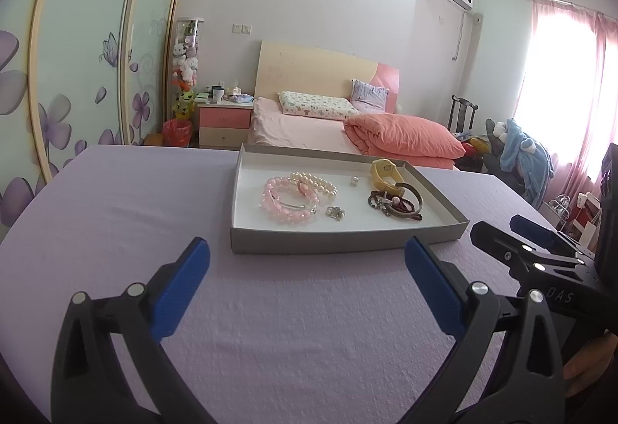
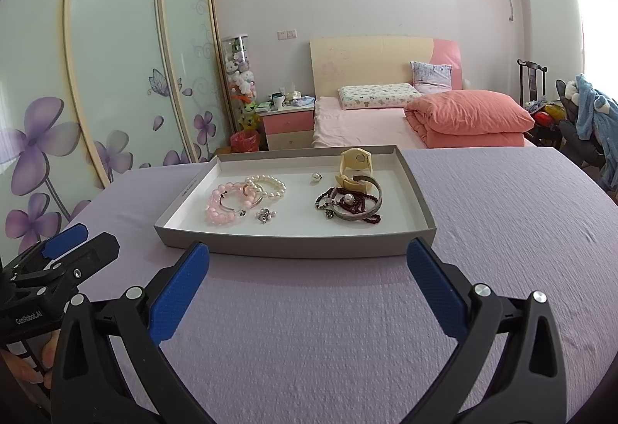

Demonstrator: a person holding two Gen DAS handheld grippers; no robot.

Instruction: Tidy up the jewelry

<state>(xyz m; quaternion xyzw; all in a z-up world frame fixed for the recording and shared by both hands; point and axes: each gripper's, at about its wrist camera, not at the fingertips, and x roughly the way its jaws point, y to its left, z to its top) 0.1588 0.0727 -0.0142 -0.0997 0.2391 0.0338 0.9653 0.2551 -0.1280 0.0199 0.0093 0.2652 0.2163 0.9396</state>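
Nearest you, your left gripper (image 1: 307,285) and right gripper (image 2: 308,286) both hover with blue-padded jaws spread wide and empty over the lilac textured tablecloth (image 2: 309,327), just short of the shallow grey cardboard tray (image 2: 293,245). Inside the tray, the pink bead bracelet (image 2: 228,205) overlaps the white pearl bracelet (image 2: 270,186) at left, a small silver charm (image 2: 265,215) lying near them. At right, dark red beads tangled with a metal bangle (image 2: 349,207) lie nearer than the cream plastic watch (image 2: 357,169); farthest, a pink bed (image 2: 425,114).
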